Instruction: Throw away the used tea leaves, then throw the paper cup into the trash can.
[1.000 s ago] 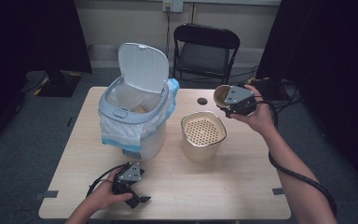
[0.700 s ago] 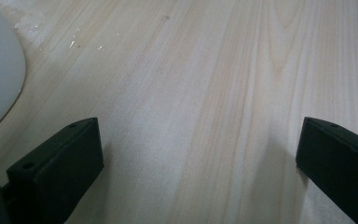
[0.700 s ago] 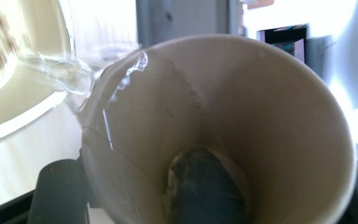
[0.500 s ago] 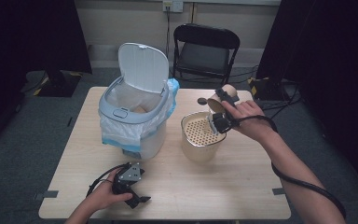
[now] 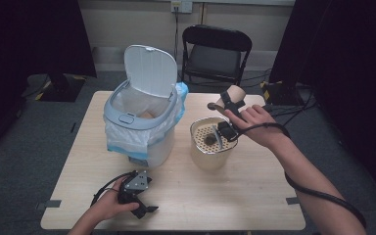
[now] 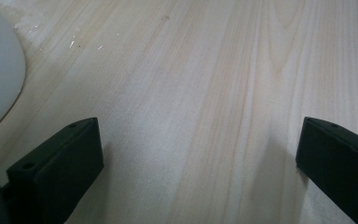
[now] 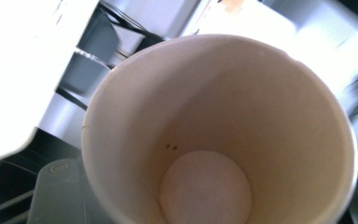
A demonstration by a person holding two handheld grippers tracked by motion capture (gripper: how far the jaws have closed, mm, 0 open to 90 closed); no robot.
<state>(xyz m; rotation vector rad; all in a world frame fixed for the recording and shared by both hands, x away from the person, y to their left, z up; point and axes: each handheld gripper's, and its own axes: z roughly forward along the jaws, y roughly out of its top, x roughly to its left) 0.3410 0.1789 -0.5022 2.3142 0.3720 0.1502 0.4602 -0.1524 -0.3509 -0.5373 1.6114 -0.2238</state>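
Tipping a paper cup (image 5: 233,95) over the strainer pot (image 5: 210,157): right gripper (image 5: 226,116) pinches the cup at its rim, mouth toward its camera, inside looks empty (image 7: 205,186). Next probably bin (image 5: 142,128). Left gripper (image 5: 138,195) rests on table (image 6: 205,93), jaws spread, holding 0 items.

A staged recording room: black curtains (image 5: 29,34) flank a wooden table (image 5: 254,196), a folding chair (image 5: 215,54) and floor cables (image 5: 274,83).
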